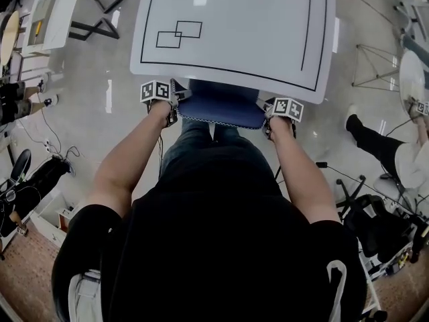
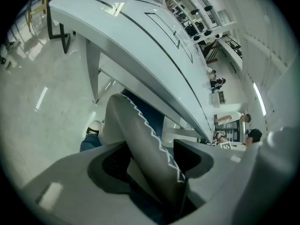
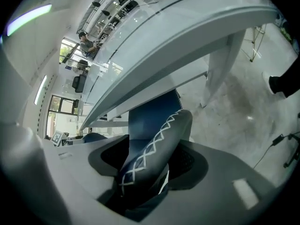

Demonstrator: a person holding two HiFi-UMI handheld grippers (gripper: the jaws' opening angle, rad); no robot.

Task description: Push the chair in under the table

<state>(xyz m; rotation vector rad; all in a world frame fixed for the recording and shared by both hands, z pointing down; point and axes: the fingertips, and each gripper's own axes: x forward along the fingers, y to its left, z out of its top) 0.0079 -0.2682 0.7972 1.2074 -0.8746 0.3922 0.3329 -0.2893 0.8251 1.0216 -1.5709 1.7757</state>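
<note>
In the centre of the head view, the blue chair (image 1: 221, 106) stands with its backrest just beside the near edge of the white counter (image 1: 234, 25), and the rest of it is hidden beneath the top. The left gripper (image 1: 173, 102) grips the backrest's left end. In the left gripper view, its jaws are parted only as far as the padded grey edge with white zigzag stitching, which fills the gap and touches both sides. The right gripper (image 1: 269, 110) grips the backrest's right end. In the right gripper view, its jaws likewise pinch the stitched blue-grey edge, low in the frame under the counter's rim.
</note>
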